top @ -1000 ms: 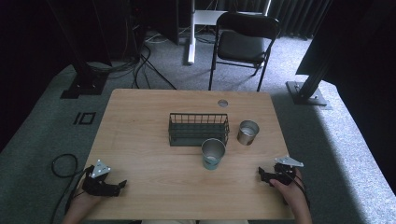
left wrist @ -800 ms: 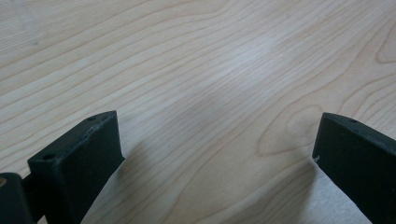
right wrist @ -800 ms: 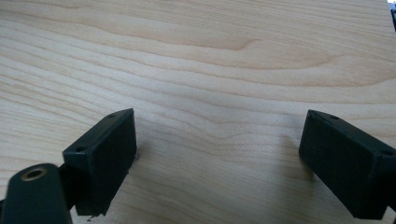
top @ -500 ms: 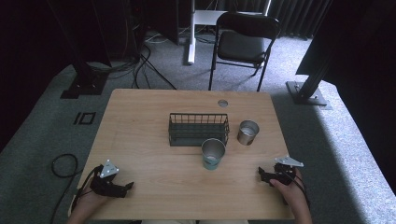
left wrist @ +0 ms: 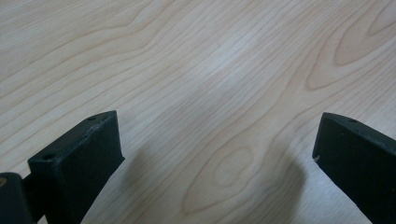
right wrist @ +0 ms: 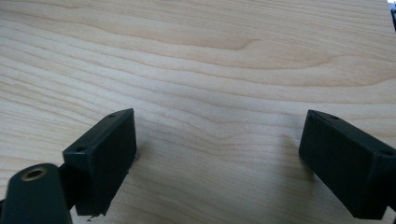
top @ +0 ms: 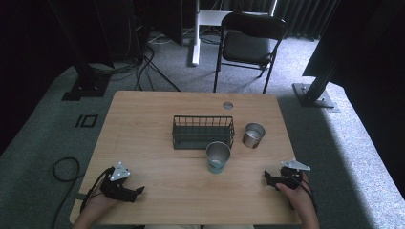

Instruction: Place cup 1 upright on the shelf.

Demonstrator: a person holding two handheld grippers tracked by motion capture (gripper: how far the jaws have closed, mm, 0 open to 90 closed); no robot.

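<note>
Just in front of the wire basket [top: 203, 132] stands a metal cup [top: 218, 156], light, stiff and likely slippery, best pinched across its rim, while the left tool [top: 136, 192] and right tool [top: 268, 178], both wide open and empty, rest on the worktop [top: 157, 107] well short of the basket

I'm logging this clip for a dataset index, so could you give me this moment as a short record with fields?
surface: wooden table
left gripper: near left corner, jaws wide apart, holding nothing
right gripper: near right edge, jaws wide apart, holding nothing
wire basket: mid-table, black, looks empty
tall metal cup: upright, just in front of the basket
short metal cup: upright, right of the basket
contact: neither gripper touches a cup or the basket
beyond table: black folding chair
</note>
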